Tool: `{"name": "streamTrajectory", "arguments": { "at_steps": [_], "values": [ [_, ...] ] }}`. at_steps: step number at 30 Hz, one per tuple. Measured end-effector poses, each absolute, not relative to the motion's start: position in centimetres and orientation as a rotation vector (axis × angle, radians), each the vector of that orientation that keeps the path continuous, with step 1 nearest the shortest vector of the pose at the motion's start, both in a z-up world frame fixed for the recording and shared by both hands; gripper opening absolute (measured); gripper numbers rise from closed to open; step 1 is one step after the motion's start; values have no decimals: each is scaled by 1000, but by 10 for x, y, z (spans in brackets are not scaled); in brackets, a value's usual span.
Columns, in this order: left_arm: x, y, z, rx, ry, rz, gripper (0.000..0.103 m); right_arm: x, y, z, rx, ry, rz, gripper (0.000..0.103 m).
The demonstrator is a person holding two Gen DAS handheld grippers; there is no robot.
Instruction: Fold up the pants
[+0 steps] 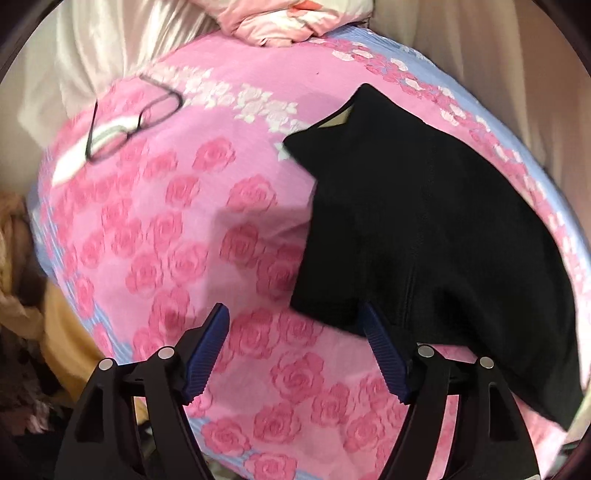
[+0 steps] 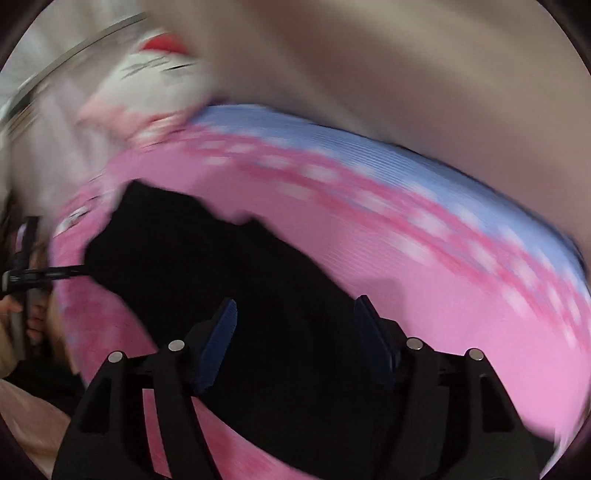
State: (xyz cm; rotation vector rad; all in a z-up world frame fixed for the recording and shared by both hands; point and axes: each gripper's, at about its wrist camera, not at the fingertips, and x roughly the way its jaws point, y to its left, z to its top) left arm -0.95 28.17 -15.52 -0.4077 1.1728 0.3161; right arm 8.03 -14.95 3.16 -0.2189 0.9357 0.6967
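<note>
Black pants lie folded into a compact bundle on a pink rose-patterned bed sheet, at the right of the left wrist view. My left gripper is open and empty, just left of the bundle's near corner; its right finger is at the fabric's edge. In the blurred right wrist view the pants fill the middle. My right gripper is open above them, holding nothing.
Black-rimmed glasses lie on the sheet at the far left. A pink quilt and white curtain are at the bed's head. A white plush toy sits beyond the pants. The other gripper shows at the left edge.
</note>
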Motion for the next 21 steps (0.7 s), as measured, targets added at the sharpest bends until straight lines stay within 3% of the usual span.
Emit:
{"name": "streamTrajectory", "arguments": {
  "at_steps": [4, 6, 11, 14, 15, 17, 21],
  "values": [
    [-28, 295, -162, -500, 1164, 282, 72, 79, 7, 16, -446, 956, 939, 66],
    [-40, 303, -159, -456, 1155, 291, 72, 52, 76, -2, -652, 879, 1071, 66],
    [-61, 324, -148, -245, 1134, 347, 72, 1, 145, -66, -1013, 797, 1150, 67],
    [-64, 334, -147, -179, 1125, 345, 72, 18, 152, -71, -946, 922, 1190, 33],
    [-61, 336, -147, -155, 1128, 338, 72, 32, 153, -62, -889, 976, 1169, 10],
    [-53, 336, -148, -112, 1128, 310, 72, 70, 143, -26, -703, 1030, 1137, 7],
    [-29, 335, -139, -67, 1074, 226, 72, 154, 110, 57, -463, 934, 926, 6]
  ]
}}
